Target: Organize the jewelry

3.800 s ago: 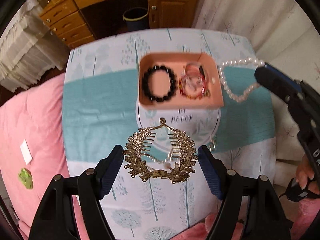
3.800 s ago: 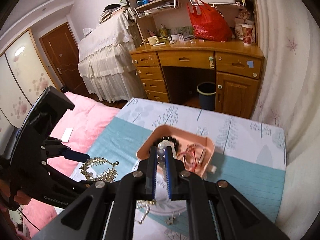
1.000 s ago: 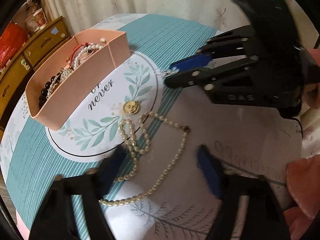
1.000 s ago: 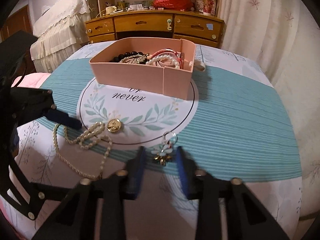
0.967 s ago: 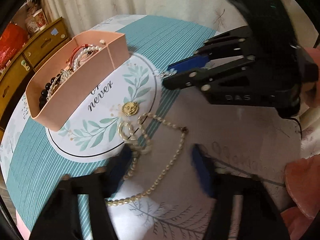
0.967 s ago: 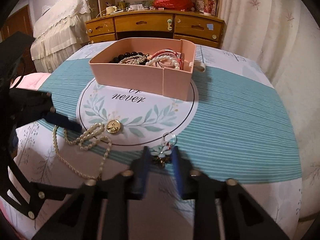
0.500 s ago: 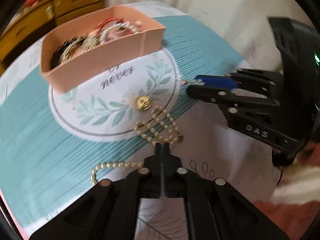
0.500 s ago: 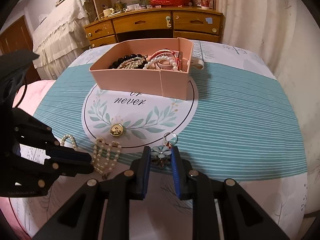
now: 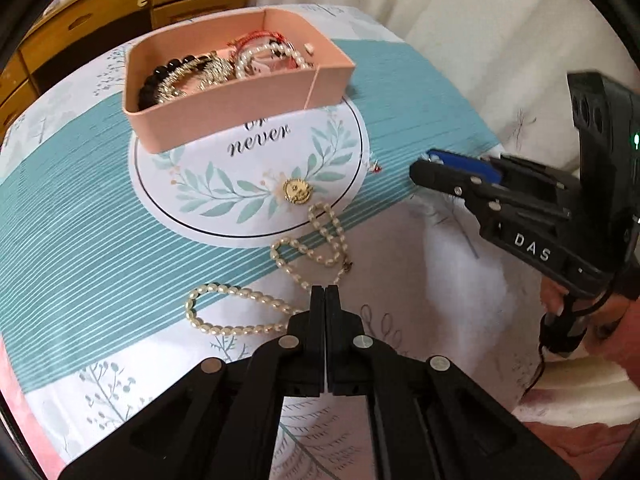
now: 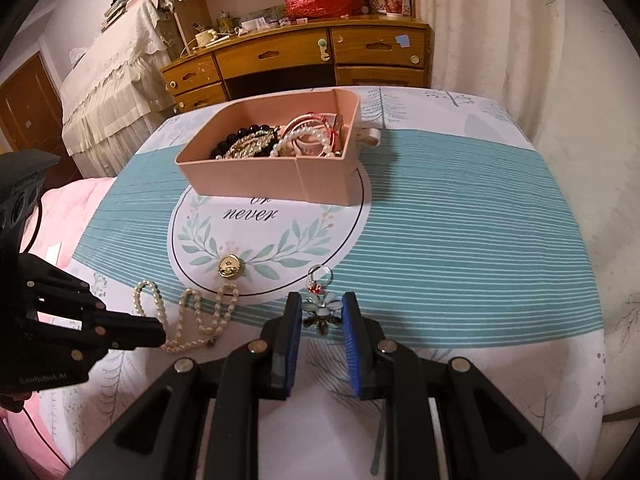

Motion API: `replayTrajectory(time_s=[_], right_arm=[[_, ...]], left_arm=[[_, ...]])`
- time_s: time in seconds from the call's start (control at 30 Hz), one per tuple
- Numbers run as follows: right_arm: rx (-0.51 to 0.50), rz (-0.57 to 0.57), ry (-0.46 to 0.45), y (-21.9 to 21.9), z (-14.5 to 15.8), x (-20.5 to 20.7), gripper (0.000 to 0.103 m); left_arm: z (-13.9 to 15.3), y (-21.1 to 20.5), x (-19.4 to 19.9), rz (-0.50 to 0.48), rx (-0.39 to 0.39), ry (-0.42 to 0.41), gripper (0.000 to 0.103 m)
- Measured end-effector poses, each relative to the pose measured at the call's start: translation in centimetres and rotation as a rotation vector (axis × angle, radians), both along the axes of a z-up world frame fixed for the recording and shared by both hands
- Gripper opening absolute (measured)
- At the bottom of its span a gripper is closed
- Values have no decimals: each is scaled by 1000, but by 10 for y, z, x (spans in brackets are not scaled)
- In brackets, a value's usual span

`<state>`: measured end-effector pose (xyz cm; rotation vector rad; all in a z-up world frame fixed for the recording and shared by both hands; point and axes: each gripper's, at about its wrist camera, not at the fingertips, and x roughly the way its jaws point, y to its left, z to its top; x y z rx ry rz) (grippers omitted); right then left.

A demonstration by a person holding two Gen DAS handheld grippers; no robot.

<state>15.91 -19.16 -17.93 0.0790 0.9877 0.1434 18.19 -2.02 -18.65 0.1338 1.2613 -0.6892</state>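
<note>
Risk, necklace: I judge the pearl necklace (image 9: pixel 280 280) may slip or drag as I lift — the left gripper (image 9: pixel 325 294) pinches only a thin strand at its tips, and loose loops trail on the tablecloth (image 9: pixel 80 240).
Risk, brooch: the flower brooch (image 10: pixel 321 310) is small and spiky; pinched off-centre, it could twist out and fall short of the pink box (image 10: pixel 280 176).
Left gripper: jaws fully together, clamped on the necklace strand where it meets the tips.
Right gripper (image 10: pixel 321 314): a narrow gap — the blue pads press the brooch from both sides, its ring pointing toward the box.
Where things are: necklace near my edge of the cloth, gold button (image 10: pixel 229 267) on the printed circle, box beyond, well apart.
</note>
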Motion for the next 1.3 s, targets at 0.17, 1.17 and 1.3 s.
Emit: replayTrajectory(time_s=[0.17, 1.17, 1.3], right_arm=[[11, -4, -7, -6, 9, -5, 20], [39, 36, 30, -68, 38, 2, 20], [39, 58, 31, -70, 36, 6, 20]], left_arm=[[-2, -2, -1, 36, 38, 26, 8], [-38, -29, 18, 549, 267, 17, 101], [-30, -40, 15, 558, 247, -40, 74]])
